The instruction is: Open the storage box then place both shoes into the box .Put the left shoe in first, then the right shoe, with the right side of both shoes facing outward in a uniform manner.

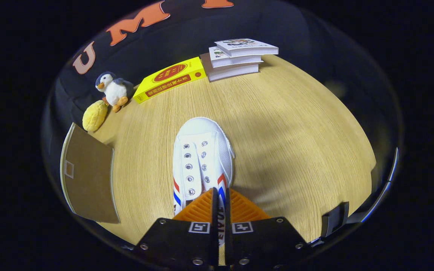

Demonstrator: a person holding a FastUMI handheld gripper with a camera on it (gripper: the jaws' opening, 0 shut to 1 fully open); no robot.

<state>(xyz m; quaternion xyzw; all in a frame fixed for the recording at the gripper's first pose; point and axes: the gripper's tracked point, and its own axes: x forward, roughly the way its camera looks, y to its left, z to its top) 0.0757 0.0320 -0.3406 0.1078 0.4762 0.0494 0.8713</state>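
Gripper pinched shoe by its side wall beside open box flap; thin grip risked slipping.

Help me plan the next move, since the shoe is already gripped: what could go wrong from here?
The hand-held gripper pinches only a thin edge of the white shoe near its heel end, toe pointing away; the long overhang could swing or slip free. The brown box flap stands beside the shoe's path, so the toe might catch it going in, possibly twisting which side faces outward.
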